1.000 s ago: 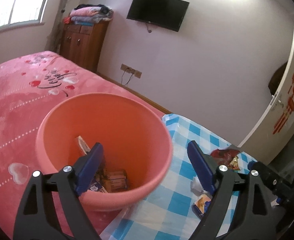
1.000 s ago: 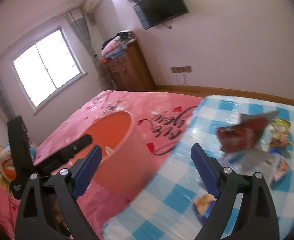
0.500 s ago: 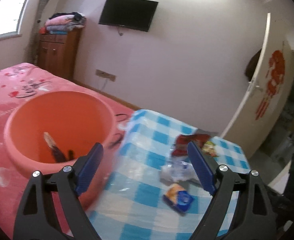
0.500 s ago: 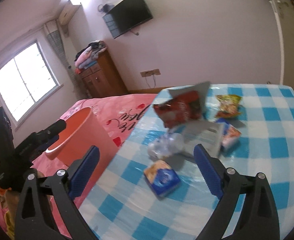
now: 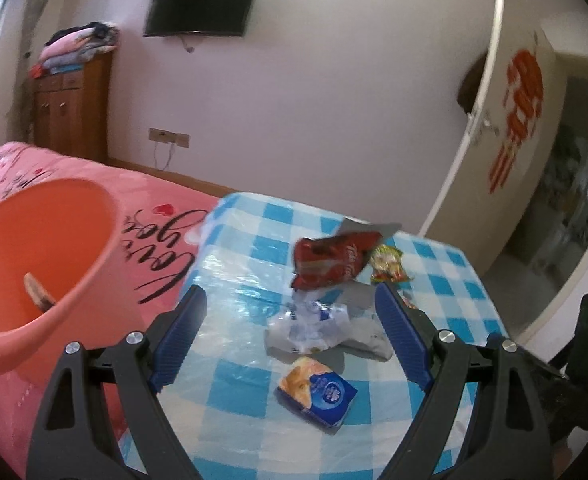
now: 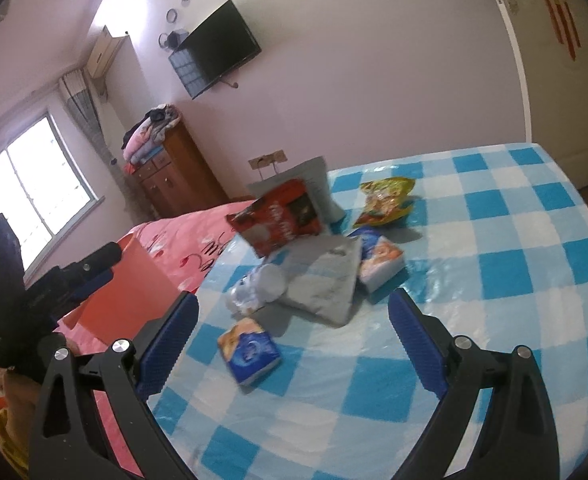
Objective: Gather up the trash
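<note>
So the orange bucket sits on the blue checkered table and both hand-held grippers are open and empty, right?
Not quite. The left wrist view shows the orange bucket on the pink bedspread, beside the blue checkered table. The left hand-held gripper and right hand-held gripper are open and empty.

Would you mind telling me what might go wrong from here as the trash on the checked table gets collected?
1. The clear crumpled plastic lies against the grey bag; a grab there may catch both or slip.
2. The orange bin stands on the soft pink bed, so a nudge might tip it.
3. The small blue packet lies flat on the glossy table cover; the open right gripper may push it rather than pinch it.
</note>
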`<state>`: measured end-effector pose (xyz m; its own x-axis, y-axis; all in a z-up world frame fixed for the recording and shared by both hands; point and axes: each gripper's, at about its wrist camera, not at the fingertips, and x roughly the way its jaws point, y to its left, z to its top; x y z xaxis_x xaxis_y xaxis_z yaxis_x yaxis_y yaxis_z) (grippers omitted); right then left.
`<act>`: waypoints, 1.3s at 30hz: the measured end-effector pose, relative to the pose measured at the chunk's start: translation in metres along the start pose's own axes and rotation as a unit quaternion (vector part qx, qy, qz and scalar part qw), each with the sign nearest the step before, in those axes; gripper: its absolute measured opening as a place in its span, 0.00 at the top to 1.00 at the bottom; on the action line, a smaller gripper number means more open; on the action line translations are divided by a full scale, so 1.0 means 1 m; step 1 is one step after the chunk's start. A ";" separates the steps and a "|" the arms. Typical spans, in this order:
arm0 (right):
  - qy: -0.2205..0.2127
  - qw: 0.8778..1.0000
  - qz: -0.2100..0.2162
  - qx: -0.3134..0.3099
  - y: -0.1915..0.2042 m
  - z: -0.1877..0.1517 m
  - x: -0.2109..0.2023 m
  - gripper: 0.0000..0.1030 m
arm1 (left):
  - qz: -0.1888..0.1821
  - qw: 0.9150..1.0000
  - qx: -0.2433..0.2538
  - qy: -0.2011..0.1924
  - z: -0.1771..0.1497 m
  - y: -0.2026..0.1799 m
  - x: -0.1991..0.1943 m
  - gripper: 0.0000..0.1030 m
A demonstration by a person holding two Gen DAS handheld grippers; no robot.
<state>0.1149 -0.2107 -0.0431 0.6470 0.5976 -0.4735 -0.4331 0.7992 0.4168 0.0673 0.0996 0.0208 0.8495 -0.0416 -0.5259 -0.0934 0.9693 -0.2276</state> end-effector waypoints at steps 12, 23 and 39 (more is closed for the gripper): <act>-0.003 0.997 0.004 0.072 -0.071 -0.007 0.000 0.08 | -0.021 0.998 0.008 0.062 0.011 -0.025 0.102 0.16; 0.011 0.994 0.007 0.107 -0.106 -0.014 0.004 0.08 | -0.019 0.999 -0.032 0.040 0.029 -0.009 0.149 0.22; 0.002 0.992 0.002 0.124 -0.125 -0.010 -0.005 0.08 | -0.094 0.981 0.037 0.164 -0.007 -0.066 0.194 0.26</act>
<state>0.1592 -0.3134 -0.1010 0.6430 0.6013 -0.4744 -0.2670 0.7566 0.5969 0.2344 0.0253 -0.0722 0.6347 -0.2860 -0.7179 0.0981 0.9513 -0.2923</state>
